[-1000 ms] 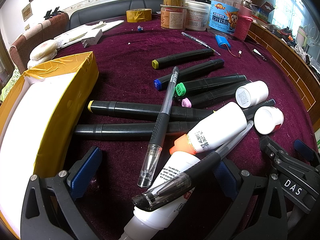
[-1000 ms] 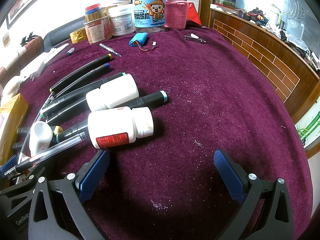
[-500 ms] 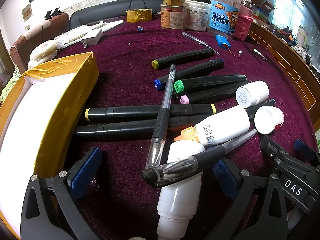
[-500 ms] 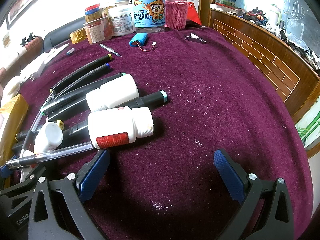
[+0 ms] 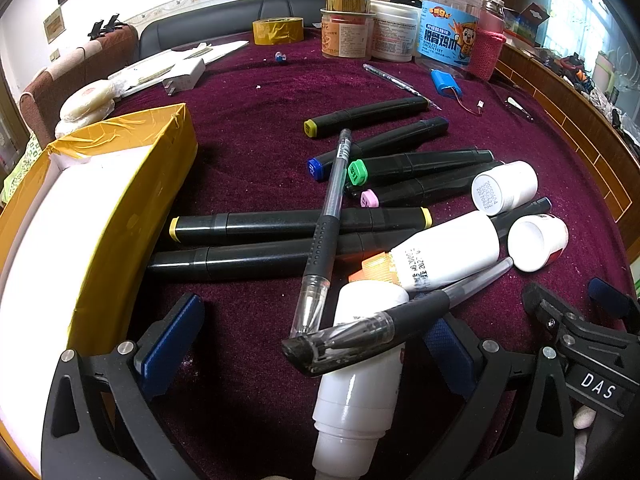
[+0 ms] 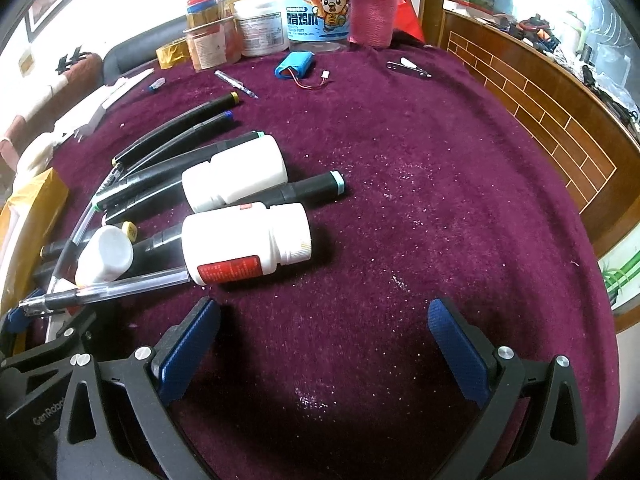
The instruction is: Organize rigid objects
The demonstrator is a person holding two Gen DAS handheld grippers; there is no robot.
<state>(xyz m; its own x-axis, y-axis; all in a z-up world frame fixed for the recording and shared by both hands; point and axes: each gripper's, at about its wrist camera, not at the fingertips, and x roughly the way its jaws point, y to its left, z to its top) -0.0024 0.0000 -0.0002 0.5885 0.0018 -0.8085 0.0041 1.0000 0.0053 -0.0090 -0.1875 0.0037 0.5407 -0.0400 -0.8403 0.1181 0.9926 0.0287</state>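
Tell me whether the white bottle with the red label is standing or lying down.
Lying down. The white bottle with the red label rests on its side on the purple cloth, cap pointing right, just ahead of the open right claw.

I see a deep purple cloth on the worktop (image 5: 248, 128). Black markers (image 5: 296, 222) ahead of my left hand-held gripper (image 5: 308, 340) carry yellow, blue, green and pink end caps. The box (image 5: 132, 208) to its left is yellow outside, white inside. The bottles (image 6: 244, 244) are white, one red-labelled.
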